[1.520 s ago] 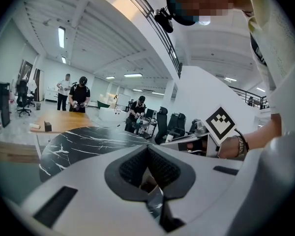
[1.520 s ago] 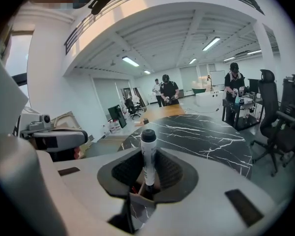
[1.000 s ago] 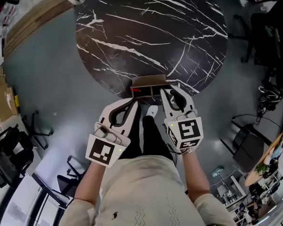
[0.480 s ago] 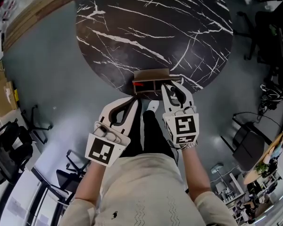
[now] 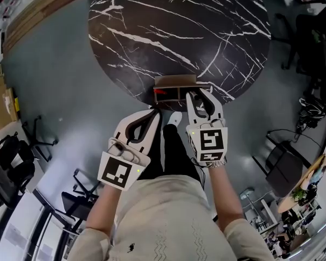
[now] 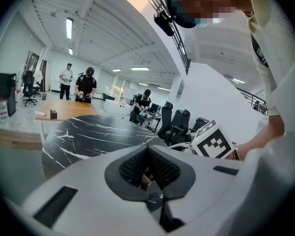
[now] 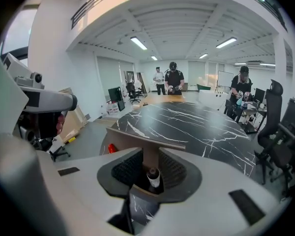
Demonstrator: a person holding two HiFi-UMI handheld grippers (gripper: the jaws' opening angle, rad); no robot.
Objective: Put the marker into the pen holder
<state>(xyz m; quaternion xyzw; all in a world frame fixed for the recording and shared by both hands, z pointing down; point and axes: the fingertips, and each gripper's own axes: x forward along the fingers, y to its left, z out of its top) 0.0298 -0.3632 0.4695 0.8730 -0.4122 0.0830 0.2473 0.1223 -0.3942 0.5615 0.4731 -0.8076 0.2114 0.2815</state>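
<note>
Marker with white barrel and dark cap (image 7: 153,177) – seen end-on in the right gripper view, dark end toward the camera, pinched between the ribbed black pads of the right gripper (image 5: 202,98). Those jaws are closed on the marker from both sides, with nothing else between them.

Directly beyond the jaws stands the brown box-shaped pen holder (image 5: 175,87), its near wall filling the gap behind the marker in the right gripper view. In the head view the jaw tips overlap the holder's near right edge. Whether the marker's far end is already inside a compartment cannot be told. A small red item (image 5: 158,90) shows in the holder's left part; what it is cannot be made out.

The holder sits at the near edge of the round black marble surface with white veins (image 5: 179,31).

The left gripper (image 5: 152,116) is held lower and to the left, off the surface and above the grey floor (image 5: 54,80), apart from the holder. Its jaws are pressed together – the pads meet in a single line and grip nothing.

Each gripper carries its white cube with black square markers, facing up toward the head camera.

Beyond the surface, several people stand at a wooden table (image 7: 160,98), with black office chairs (image 7: 278,122) to the right.
</note>
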